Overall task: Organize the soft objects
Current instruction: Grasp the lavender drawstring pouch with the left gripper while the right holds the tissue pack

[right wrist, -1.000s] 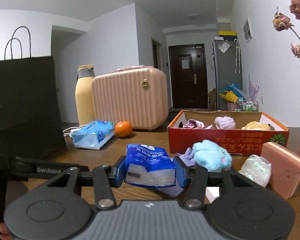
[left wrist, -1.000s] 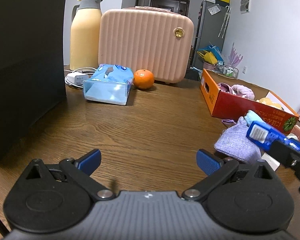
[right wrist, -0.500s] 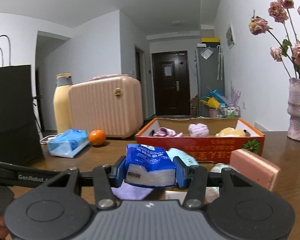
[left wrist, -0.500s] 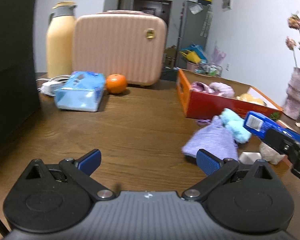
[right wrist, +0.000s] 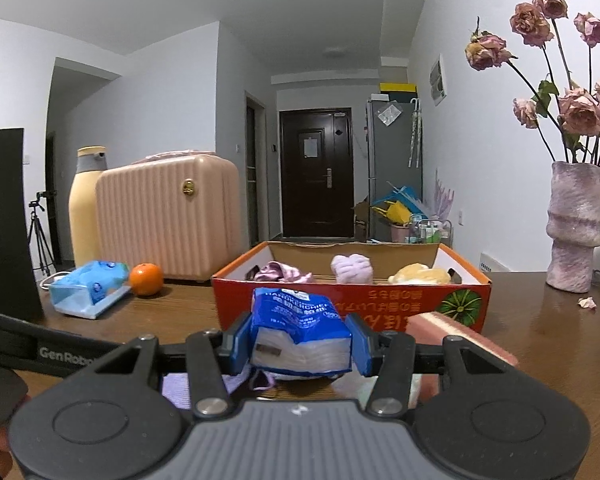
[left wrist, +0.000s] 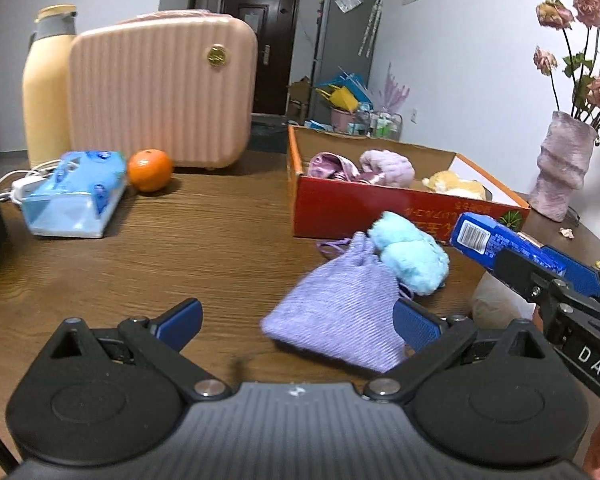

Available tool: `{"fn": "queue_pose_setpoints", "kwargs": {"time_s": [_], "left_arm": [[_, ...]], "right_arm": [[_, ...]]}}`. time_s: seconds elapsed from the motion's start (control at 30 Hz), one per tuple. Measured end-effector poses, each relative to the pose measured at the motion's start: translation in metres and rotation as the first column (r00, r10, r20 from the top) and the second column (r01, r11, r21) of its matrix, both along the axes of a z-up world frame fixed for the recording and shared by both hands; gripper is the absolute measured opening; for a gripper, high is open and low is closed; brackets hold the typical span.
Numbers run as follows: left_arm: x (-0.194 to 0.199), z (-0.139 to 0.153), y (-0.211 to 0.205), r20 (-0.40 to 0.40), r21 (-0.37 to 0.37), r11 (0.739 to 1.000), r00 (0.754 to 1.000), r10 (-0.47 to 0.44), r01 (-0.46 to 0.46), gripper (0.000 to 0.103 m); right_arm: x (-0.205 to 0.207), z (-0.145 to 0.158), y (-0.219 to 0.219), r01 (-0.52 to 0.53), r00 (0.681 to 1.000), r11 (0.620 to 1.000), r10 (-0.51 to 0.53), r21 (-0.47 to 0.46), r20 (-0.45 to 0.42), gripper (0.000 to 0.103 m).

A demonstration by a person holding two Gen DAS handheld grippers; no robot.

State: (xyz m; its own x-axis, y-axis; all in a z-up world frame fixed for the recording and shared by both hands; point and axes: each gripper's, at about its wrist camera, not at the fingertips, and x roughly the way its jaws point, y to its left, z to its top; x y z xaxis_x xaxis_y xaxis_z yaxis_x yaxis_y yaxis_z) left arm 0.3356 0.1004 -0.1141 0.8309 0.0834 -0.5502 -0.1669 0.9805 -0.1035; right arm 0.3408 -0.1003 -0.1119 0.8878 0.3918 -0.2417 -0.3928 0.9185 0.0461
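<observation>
My right gripper is shut on a blue pack of tissues, held above the table just in front of the red cardboard box. That pack also shows at the right of the left wrist view. The box holds a pink satin piece, a lilac plush and a yellow plush. My left gripper is open low over the table, its right pad beside a purple knitted pouch. A light blue plush lies against the pouch.
A pink sponge block lies right of the held pack. A pale blue tissue packet, an orange, a pink case and a yellow flask stand at the back left. A vase of dried roses stands at the right.
Both views have swung right: the box, pouch and blue plush now sit nearer the centre. The purple pouch has come between the left fingers' span. The right gripper still holds the pack, closer to the box.
</observation>
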Motion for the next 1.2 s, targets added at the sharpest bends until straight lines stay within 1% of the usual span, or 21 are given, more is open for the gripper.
{"fn": "queue_pose_setpoints", "kwargs": {"time_s": [0.2,0.37,0.57,0.63,0.73,0.87,0.97,1.0,1.07,1.13,1.17,1.2], "left_arm": [[0.023,-0.009,-0.012,-0.038,0.005,0.999,0.999,-0.038,0.038,0.103],[0.04,-0.018,-0.016,-0.069,0.027,0.998,0.996,-0.048,0.05,0.103],[0.059,-0.027,-0.017,-0.111,0.017,0.998,0.992,-0.06,0.062,0.103],[0.063,-0.03,-0.017,-0.121,0.011,0.998,0.99,-0.067,0.069,0.103],[0.066,-0.033,-0.019,-0.128,0.029,0.997,0.99,-0.062,0.066,0.103],[0.068,-0.037,-0.017,-0.147,0.003,0.997,0.987,-0.071,0.073,0.103],[0.067,-0.037,-0.017,-0.143,0.0,0.997,0.987,-0.071,0.072,0.098],[0.066,-0.036,-0.017,-0.141,-0.001,0.997,0.988,-0.071,0.071,0.095],[0.064,-0.035,-0.017,-0.134,0.003,0.998,0.989,-0.066,0.067,0.086],[0.063,-0.034,-0.016,-0.124,0.004,0.998,0.99,-0.066,0.067,0.071],[0.061,-0.033,-0.016,-0.119,-0.001,0.998,0.99,-0.07,0.07,0.068],[0.06,-0.033,-0.017,-0.115,-0.003,0.997,0.991,-0.073,0.073,0.062]], "right_arm": [[0.013,-0.003,-0.006,0.017,1.0,1.0,-0.017,-0.011,0.002,0.049],[0.024,-0.005,-0.009,0.023,1.0,1.0,-0.023,-0.02,-0.006,0.049],[0.03,-0.006,-0.011,0.024,1.0,0.999,-0.025,-0.022,-0.011,0.049],[0.03,-0.006,-0.011,0.024,1.0,0.999,-0.024,-0.023,-0.01,0.049],[0.03,-0.007,-0.01,0.022,1.0,0.999,-0.022,-0.029,-0.002,0.049],[0.028,-0.007,-0.011,0.024,1.0,0.999,-0.024,-0.029,-0.003,0.049],[0.027,-0.007,-0.011,0.025,1.0,0.999,-0.025,-0.028,-0.003,0.049],[0.027,-0.007,-0.011,0.025,1.0,0.999,-0.025,-0.028,-0.003,0.049],[0.027,-0.007,-0.011,0.025,1.0,0.999,-0.025,-0.029,-0.005,0.049],[0.027,-0.007,-0.011,0.025,1.0,0.999,-0.025,-0.028,-0.006,0.049],[0.027,-0.007,-0.012,0.025,1.0,0.999,-0.026,-0.027,-0.007,0.049],[0.027,-0.007,-0.012,0.025,1.0,0.999,-0.026,-0.026,-0.007,0.049]]}}
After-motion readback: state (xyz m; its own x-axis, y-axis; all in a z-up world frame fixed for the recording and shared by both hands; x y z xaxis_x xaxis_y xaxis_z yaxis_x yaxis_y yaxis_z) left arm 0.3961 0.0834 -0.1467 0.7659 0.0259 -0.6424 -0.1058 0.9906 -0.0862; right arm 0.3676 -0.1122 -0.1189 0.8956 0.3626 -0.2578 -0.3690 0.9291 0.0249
